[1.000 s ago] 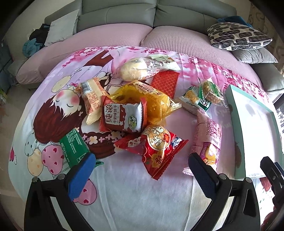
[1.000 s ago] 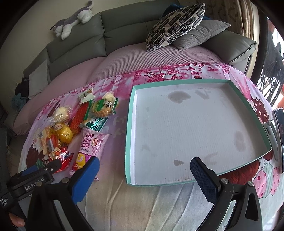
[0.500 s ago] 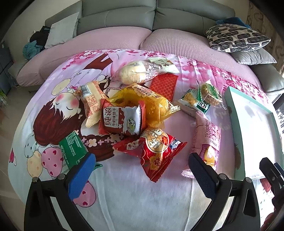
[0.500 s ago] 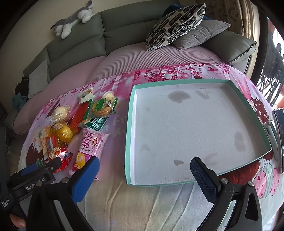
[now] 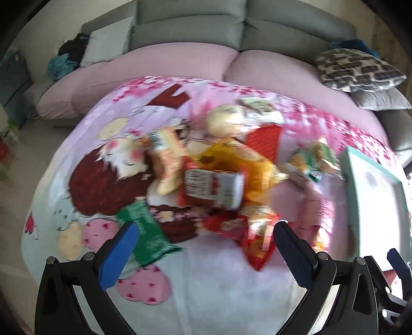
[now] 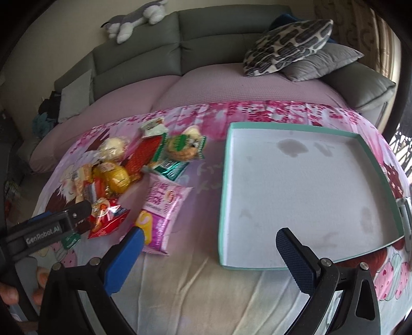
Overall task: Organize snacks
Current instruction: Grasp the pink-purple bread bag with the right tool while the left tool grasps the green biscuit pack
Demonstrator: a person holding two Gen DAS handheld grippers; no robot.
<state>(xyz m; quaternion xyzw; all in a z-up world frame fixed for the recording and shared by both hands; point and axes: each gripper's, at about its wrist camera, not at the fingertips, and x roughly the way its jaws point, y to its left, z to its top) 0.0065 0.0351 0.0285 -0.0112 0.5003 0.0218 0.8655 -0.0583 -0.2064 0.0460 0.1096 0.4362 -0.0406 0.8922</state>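
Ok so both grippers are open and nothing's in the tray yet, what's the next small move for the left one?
Probably ease the left gripper down over the red snack packet and close. Its jaws are open, that packet lies nearest between them, and the teal tray holds nothing yet.

1. You are working in a home living room: a grey sectional sofa wraps around the back.
2. You can see a patterned throw pillow on a plain grey cushion, and a plush toy lying on the sofa back.
3. A cartoon-print pink blanket covers your work surface, and clothes sit heaped at the sofa's far end.
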